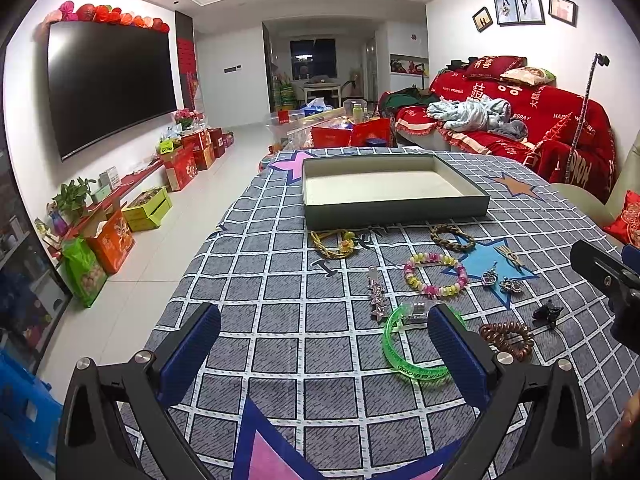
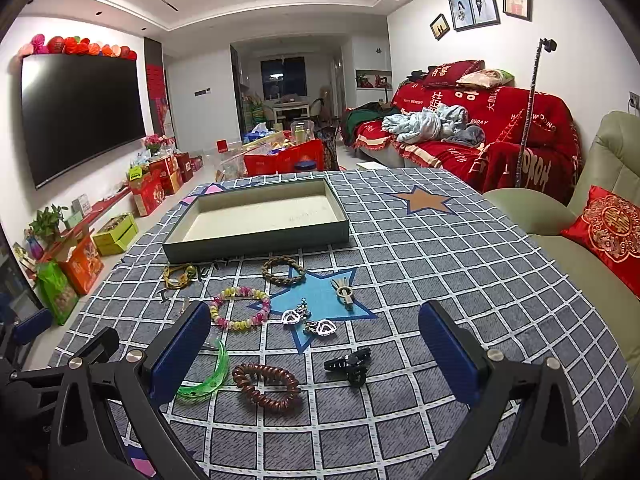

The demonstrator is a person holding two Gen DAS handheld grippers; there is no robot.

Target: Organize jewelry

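**Loose jewelry on checked cloth, tray empty: handling notes**

Location: all pieces lie on the cloth-covered counter (image 2: 440,264), on your side of the shallow grey tray (image 2: 256,236), which holds nothing yet.

Fingers: both the left gripper (image 1: 320,344) and right gripper (image 2: 316,344) hover spread wide, holding nothing.

- Green plastic bangle (image 1: 404,356): an open, stiff-looking arc, probably light and slick. Pinch across the band, not the open ends.
- Brown spiral hair tie (image 2: 266,386): likely springy and soft. Take one side of the loop; expect it to stretch.
- Black claw clip (image 2: 348,364): rigid, likely sprung. Grip the body, not the teeth.
- Pastel bead bracelet (image 2: 240,308): will probably sag. Pinch a few beads.
- Braided bracelet (image 2: 284,270): looks fairly firm; pinch any side.
- Silver heart earrings (image 2: 308,320): a pair, small, delicate. Lift one at a time.
- Yellow cord bracelet (image 2: 180,274): limp, lying just beside the tray wall
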